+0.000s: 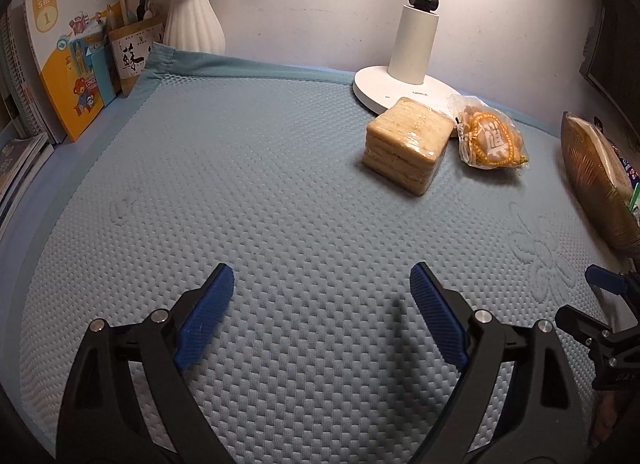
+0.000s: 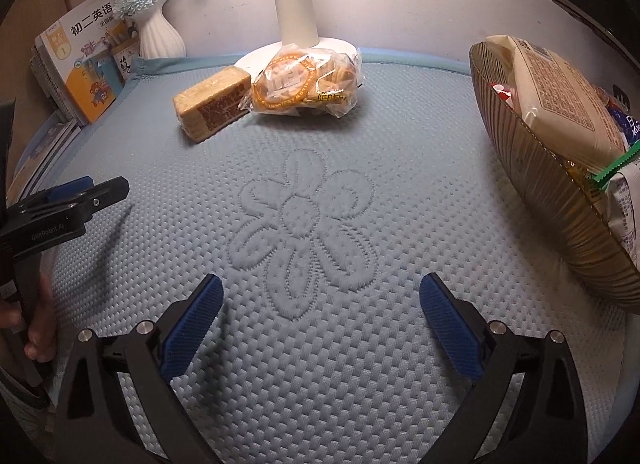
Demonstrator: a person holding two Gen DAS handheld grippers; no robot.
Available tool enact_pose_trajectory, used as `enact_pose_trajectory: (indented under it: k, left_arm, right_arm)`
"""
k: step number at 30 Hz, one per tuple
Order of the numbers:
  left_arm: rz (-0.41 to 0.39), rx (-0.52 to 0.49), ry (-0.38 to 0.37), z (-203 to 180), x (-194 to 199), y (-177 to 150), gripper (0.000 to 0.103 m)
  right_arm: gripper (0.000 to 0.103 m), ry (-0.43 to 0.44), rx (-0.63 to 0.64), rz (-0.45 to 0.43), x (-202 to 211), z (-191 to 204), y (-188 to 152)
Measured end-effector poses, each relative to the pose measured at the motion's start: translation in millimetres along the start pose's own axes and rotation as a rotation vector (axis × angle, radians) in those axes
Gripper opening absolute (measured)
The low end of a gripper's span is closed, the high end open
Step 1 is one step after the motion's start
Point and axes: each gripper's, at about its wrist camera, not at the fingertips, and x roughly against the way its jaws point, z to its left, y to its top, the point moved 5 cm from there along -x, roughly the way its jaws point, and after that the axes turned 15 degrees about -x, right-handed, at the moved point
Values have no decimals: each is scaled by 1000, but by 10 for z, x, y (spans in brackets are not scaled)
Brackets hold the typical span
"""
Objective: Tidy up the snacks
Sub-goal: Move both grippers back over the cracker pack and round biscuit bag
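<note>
A wrapped block of square crackers (image 1: 408,146) (image 2: 212,104) lies on the blue quilted mat, and a clear bag of round golden biscuits (image 1: 490,136) (image 2: 304,82) rests right beside it, near the lamp base. At the right stands a ribbed golden basket (image 1: 596,180) (image 2: 536,184) holding a cream packet (image 2: 560,96) and other wrapped snacks. My left gripper (image 1: 322,314) hovers open over bare mat, well short of the crackers. My right gripper (image 2: 322,328) is also open and empty, above a stitched flower on the mat, with the basket to its right.
A white desk lamp (image 1: 416,44) (image 2: 296,20) stands at the back. A white ribbed vase of flowers (image 1: 192,20) (image 2: 160,32), a pen holder and upright books (image 1: 76,56) (image 2: 80,76) line the back left. A hand (image 2: 36,328) holds the left gripper.
</note>
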Motion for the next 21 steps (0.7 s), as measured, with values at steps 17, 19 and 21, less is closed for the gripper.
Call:
enact_pose_trajectory:
  k: [17, 19, 21]
  left_arm:
    - [-6, -29, 14, -54, 43, -2, 92]
    - [-7, -37, 21, -65, 48, 7, 93]
    - [-8, -42, 21, -76, 56, 11, 94]
  right_arm:
    - [98, -58, 12, 1, -24, -9, -40]
    - [98, -68, 19, 1, -32, -3, -44]
    - [98, -75, 25, 0, -36, 4, -47]
